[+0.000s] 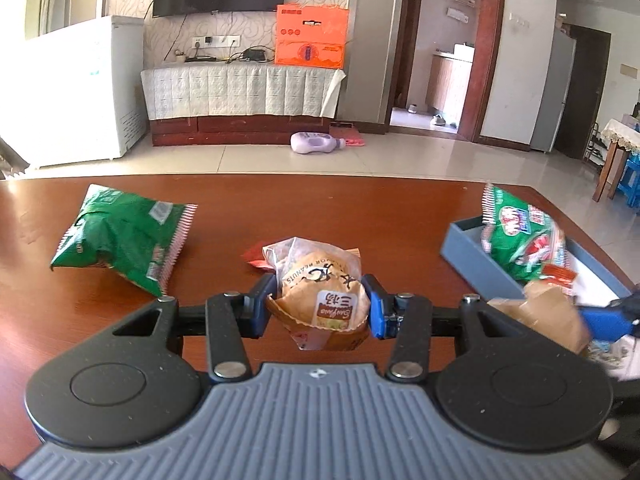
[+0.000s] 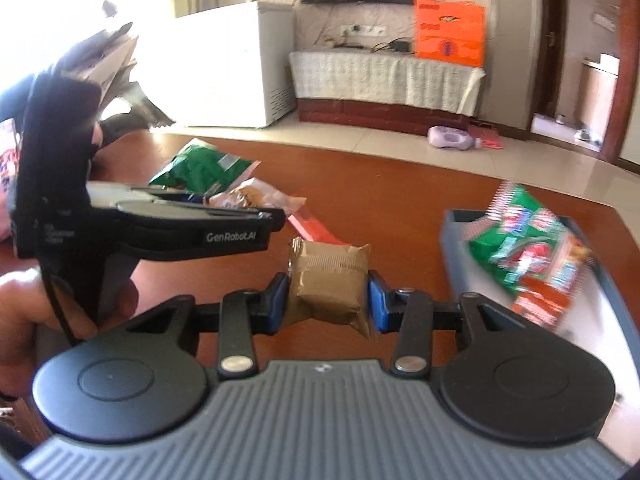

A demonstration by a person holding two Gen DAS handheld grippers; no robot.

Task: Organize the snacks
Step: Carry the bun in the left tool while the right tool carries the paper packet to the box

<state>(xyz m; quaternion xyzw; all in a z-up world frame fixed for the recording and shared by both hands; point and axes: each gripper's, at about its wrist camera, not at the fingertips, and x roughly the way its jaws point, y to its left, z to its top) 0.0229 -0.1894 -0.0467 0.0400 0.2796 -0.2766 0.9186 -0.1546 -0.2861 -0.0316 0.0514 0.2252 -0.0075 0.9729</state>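
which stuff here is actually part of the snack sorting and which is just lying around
Part of the job:
- peanut packet, held in the left gripper
- brown packet, held in the right gripper
- green snack bag on the wooden table
- grey box with a green and red snack bag in it

Just lying about:
- purple bottle on the floor
- orange box
- white freezer
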